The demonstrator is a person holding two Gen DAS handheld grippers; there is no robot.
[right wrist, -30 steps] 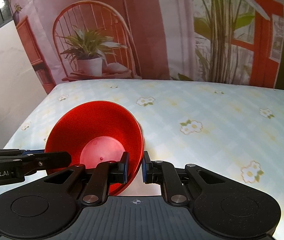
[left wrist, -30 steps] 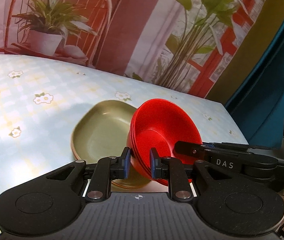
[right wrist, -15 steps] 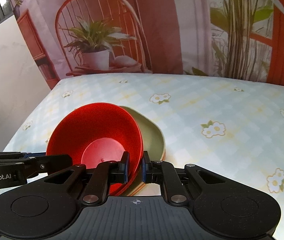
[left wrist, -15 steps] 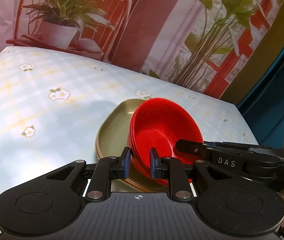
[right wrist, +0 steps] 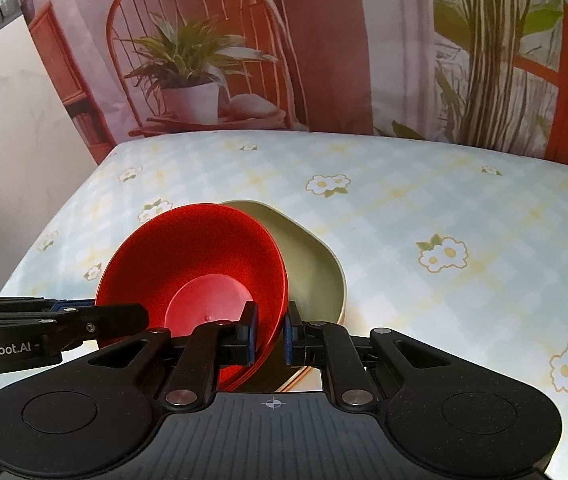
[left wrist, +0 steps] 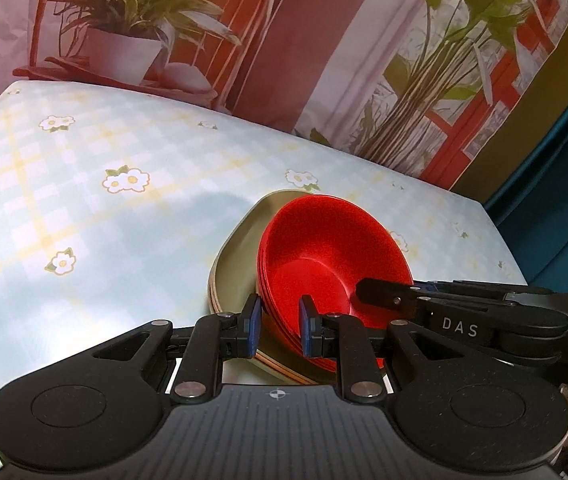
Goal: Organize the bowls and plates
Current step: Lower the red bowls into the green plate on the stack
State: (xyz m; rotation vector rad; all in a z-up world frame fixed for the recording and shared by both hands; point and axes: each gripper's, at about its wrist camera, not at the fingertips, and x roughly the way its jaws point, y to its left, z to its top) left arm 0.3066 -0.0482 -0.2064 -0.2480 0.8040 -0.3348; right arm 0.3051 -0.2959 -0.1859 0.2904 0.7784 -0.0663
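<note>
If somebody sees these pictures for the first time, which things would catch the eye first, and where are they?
First, the stack of glossy red plastic bowls, gripped at its near rim by both the left gripper and the right gripper. It sits over an olive-green rounded-square plate on the pale blue flowered tablecloth.

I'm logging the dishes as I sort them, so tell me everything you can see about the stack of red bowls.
The red bowls are a nested stack, several rims showing at the near edge, glossy and plastic-looking, round with a flat base. The stack sits tilted over the olive green plate; whether it touches the plate is unclear. The left gripper pinches the rims on one side, and the right gripper pinches the opposite side.
</note>
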